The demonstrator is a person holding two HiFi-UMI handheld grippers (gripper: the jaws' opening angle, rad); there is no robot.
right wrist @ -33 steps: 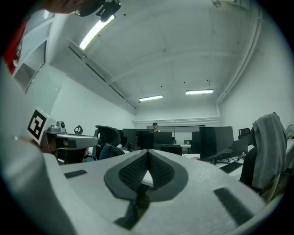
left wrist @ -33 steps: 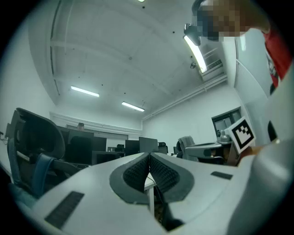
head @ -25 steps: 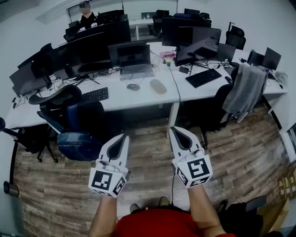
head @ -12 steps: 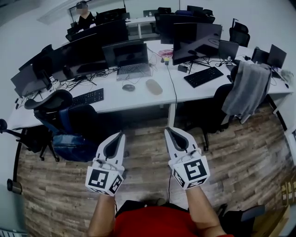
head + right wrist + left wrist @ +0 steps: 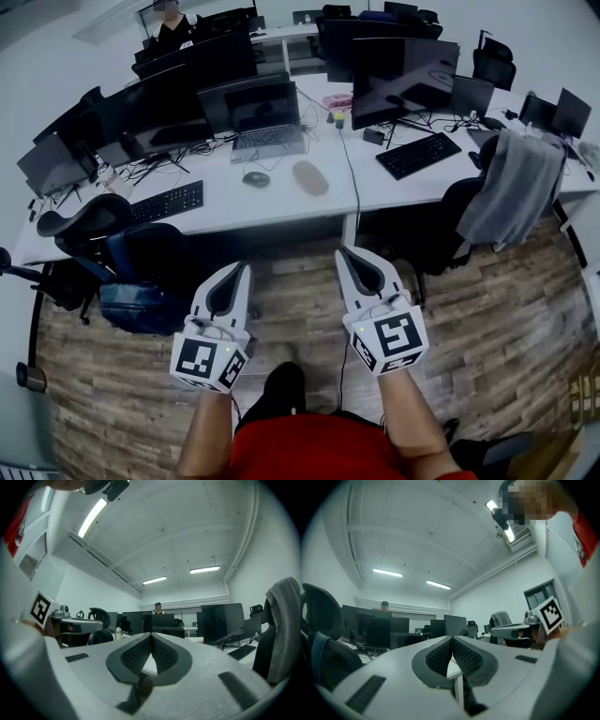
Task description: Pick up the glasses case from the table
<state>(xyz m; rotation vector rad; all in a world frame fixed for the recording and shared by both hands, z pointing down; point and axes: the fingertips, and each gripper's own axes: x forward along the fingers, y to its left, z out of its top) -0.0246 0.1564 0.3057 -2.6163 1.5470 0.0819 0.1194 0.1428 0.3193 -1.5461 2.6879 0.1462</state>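
Observation:
The glasses case is a beige oval pouch lying on the white table, right of a mouse. Both grippers hang over the wooden floor in front of the table, well short of the case. My left gripper is shut with nothing in it, and its ribbed pads meet in the left gripper view. My right gripper is shut and empty too, pads together. Neither gripper view shows the case.
On the table stand a laptop, a mouse, two keyboards and several monitors. A black chair with a blue bag stands at the left, a chair draped with a grey jacket at the right.
Both grippers and the head view have moved forward toward the table, which now sits closer and lower in view. Both jaws stay shut.

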